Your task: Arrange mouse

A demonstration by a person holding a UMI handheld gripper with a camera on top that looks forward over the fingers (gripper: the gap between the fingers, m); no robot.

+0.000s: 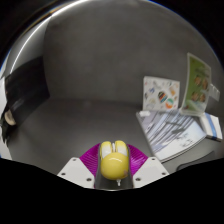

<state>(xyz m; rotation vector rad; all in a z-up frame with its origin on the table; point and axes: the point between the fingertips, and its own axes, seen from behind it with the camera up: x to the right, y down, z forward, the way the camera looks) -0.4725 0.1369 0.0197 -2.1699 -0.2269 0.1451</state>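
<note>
A small yellow mouse (113,160) sits between my gripper's (113,162) two fingers, its rounded back toward the camera and its two buttons pointing away. The magenta pads (91,156) press against both of its sides. The gripper is shut on the mouse and holds it over the grey table (90,90).
To the right, beyond the fingers, lie a white patterned card (160,94), a green-and-white packet (197,82) and a striped sheet of paper (172,128). A dark object (18,100) stands at the table's left side.
</note>
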